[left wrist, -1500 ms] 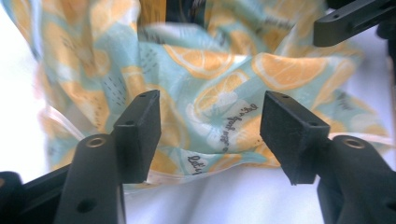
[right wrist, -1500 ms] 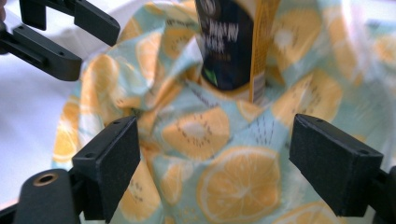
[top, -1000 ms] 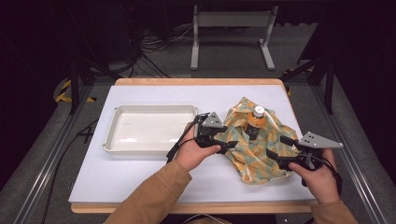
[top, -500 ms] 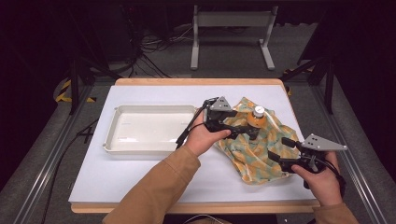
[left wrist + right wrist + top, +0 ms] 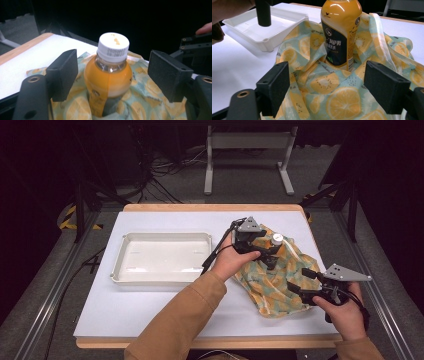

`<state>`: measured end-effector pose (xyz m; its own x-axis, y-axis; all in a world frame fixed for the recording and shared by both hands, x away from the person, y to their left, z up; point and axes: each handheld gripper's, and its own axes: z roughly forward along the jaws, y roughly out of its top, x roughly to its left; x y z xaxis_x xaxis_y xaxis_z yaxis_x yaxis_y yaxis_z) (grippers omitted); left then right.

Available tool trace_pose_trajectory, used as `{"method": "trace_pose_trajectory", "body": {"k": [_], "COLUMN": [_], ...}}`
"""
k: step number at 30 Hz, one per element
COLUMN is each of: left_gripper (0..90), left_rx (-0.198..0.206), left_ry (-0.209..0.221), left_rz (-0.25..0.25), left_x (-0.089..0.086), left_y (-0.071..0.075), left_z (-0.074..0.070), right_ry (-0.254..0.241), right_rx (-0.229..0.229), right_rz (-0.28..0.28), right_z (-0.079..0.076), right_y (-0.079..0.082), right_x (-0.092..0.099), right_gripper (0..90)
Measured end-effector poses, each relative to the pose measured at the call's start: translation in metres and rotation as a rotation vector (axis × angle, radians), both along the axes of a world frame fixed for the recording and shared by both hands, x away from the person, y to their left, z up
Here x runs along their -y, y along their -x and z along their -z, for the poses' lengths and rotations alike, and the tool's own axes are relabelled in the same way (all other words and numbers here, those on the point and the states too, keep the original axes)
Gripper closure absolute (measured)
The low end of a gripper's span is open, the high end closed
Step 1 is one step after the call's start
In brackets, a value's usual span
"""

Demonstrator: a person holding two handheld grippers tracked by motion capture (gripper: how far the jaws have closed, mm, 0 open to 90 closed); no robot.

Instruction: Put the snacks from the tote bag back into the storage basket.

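Bottle [image 5: 108, 72] upright between spread, just-widened left gripper [image 5: 112, 77] jaws, untouched; right gripper [image 5: 325, 92] jaws spread over cloth [image 5: 329, 100].

Tan/mustard long sleeves [image 5: 175, 320]. Left gripper [image 5: 270, 256] & right gripper [image 5: 300, 281]: black bodies, grey triangular top plates w/ screws, black cables, rectangular black pads [image 5: 63, 72], brass-ringed holes.

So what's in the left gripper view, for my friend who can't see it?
An orange drink bottle with a white screw cap stands upright between the left gripper's two black jaws, which are open and not touching it. It rises from a crumpled pale-green cloth printed with yellow lemon slices, on a white table.
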<state>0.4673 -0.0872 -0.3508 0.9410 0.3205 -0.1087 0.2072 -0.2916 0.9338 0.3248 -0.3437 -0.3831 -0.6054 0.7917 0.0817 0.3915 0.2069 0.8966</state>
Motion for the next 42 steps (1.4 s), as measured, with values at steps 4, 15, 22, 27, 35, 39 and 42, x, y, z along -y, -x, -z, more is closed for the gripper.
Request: {"method": "trace_pose_trajectory", "body": {"k": [4,15,22,27,35,39,42], "left_gripper": [31.3,43.2,47.8,57.5,58.2,58.3,58.3], "left_rx": [0.011,0.044,0.111,0.136,0.133,0.124,0.13], "left_ry": [0.015,0.021,-0.007,0.006,-0.005,-0.003,-0.006], "left_rz": [0.009,0.04,0.026,0.018,0.018,0.005,0.007], "left_x": [0.004,0.012,0.017,0.018,0.017,0.016,0.013], "left_y": [-0.003,-0.005,-0.006,-0.004,-0.003,-0.003,-0.003], "left_z": [0.002,0.008,0.011,0.01,0.008,0.006,0.001], "right_ry": [-0.004,-0.02,-0.019,-0.025,-0.03,-0.036,-0.034], "right_rx": [0.0,0.0,-0.006,-0.012,-0.022,-0.018,-0.017], "right_rz": [0.0,0.002,0.003,0.002,0.006,0.006,0.008], "right_z": [0.0,0.0,0.001,0.003,0.003,0.002,0.003], "right_y": [0.0,0.0,0.0,-0.001,0.0,0.0,0.0], "right_x": [0.0,0.001,0.001,0.001,0.001,0.001,0.002], "right_gripper": [21.4,22.8,23.3,24.2,24.6,24.7,24.8]}}
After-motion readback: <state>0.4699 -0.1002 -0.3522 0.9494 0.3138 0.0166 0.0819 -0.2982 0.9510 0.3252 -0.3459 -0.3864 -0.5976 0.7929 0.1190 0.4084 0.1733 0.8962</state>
